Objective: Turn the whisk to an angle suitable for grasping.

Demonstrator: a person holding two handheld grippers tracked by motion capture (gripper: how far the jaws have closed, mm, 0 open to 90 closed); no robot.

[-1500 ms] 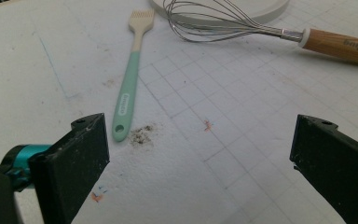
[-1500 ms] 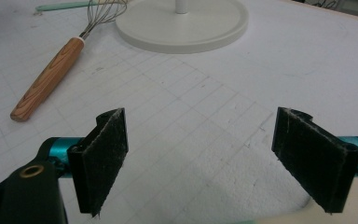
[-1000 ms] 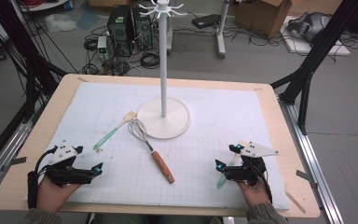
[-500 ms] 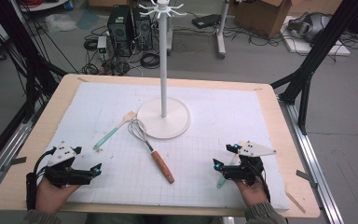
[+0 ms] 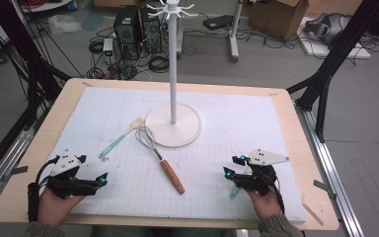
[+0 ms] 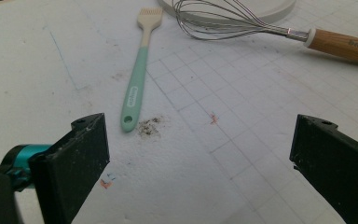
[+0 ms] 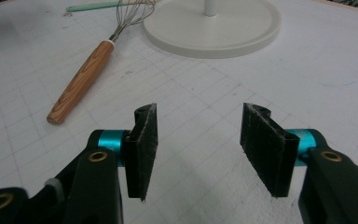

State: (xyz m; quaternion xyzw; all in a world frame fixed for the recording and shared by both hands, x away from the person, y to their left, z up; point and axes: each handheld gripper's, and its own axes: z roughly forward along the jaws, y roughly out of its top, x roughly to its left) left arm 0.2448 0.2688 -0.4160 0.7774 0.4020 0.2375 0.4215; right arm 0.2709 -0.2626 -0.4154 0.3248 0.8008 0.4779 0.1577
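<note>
Right gripper (image 5: 233, 166) jaws just narrowed — empty; whisk (image 5: 159, 158) untouched

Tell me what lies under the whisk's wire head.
The whisk has its wire loops over the rim of the stand's round white base, its wooden handle on the white gridded mat. Whether the wires touch the rim is unclear.

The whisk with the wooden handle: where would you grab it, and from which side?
Probably the wooden handle of the whisk, not the wire loops, which lean on the stand's base. The handle lies flat and free on the mat, pointing toward the person, so come from above with the jaws across its width.
</note>
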